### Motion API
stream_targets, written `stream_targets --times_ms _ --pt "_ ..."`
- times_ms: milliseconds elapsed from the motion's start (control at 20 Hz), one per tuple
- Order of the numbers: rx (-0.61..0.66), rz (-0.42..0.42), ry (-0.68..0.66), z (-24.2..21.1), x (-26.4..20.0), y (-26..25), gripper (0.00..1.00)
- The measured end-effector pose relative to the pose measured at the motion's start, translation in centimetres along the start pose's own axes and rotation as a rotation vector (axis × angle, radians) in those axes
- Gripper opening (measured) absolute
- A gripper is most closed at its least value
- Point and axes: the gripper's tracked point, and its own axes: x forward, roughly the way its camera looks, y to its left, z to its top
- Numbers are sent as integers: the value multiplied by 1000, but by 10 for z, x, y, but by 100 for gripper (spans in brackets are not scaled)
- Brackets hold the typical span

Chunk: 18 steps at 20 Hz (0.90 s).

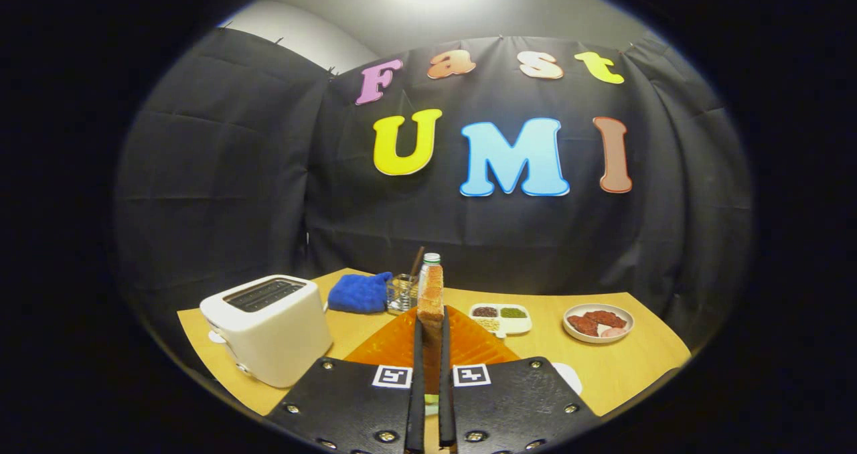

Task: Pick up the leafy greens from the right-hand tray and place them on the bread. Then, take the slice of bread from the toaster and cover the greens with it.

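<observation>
The jaws (430, 387) are closed on the bread slice (430, 300), held upright on edge — its long axis runs straight ahead along them. Directly beneath lies the orange mat (469, 343), beside the toaster (271, 327) on the desk (629, 363) — so lowering it flat probably comes next.

Single view, mounted on the gripper (429, 347), looking forward along its two fingers (416, 387), which rise from the bottom; they close on a slice of bread (430, 300) held edge-on immediately before the lens; camera sits slightly above the wooden table (636, 367), facing the booth's back wall; toaster (268, 327) near on the left; plate (598, 323) farther right; fisheye curvature bends all edges.
</observation>
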Motion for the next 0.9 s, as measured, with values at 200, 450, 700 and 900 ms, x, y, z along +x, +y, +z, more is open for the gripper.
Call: stream_targets --times_ms 200,450,700,900 --pt "57 -69 34 -17 -2 -44 8" --pt "107 -30 42 -26 8 -38 8" --pt "288 171 87 -44 35 25 8" --pt "371 222 110 -64 59 54 8"
